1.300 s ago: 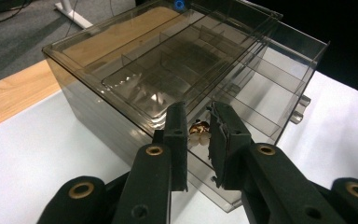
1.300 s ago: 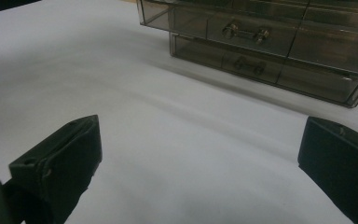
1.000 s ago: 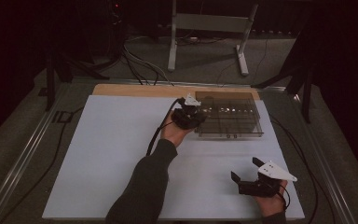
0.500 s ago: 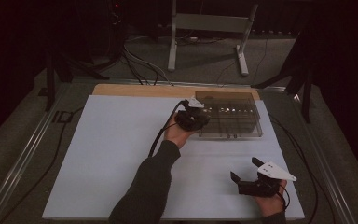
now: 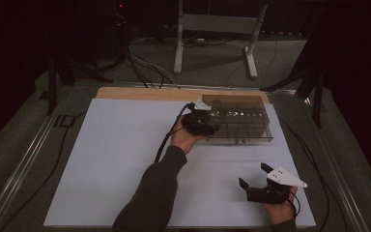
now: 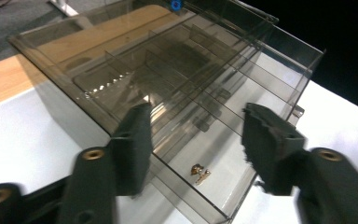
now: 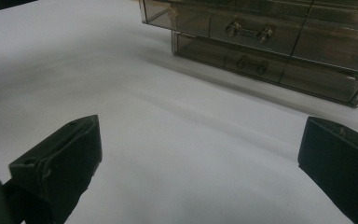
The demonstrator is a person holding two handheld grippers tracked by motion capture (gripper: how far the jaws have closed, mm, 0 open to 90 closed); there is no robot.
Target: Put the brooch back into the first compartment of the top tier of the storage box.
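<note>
Smoked clear-plastic organiser box (image 5: 239, 124) with divider walls and small drawers: stands at the far right of the white table sheet (image 5: 121, 159), its back near a bare wooden strip (image 5: 140, 93) along the table's far edge. In the left gripper view a small brass-coloured piece (image 6: 199, 172) lies in the open near compartment.

Left gripper (image 5: 207, 126): at the box's left front corner. Its jaws have just been opening and stand partly apart, over the compartment, pads pressing on nothing.

Right gripper (image 5: 256, 180): near the table's front right corner, well apart from the box; jaws wide, nothing between them. Its view faces the drawer fronts (image 7: 251, 32) across bare sheet.

Surroundings: grey floor, loose black cables (image 5: 140, 67), a white metal stand (image 5: 217, 29) behind the table, dark room beyond.
</note>
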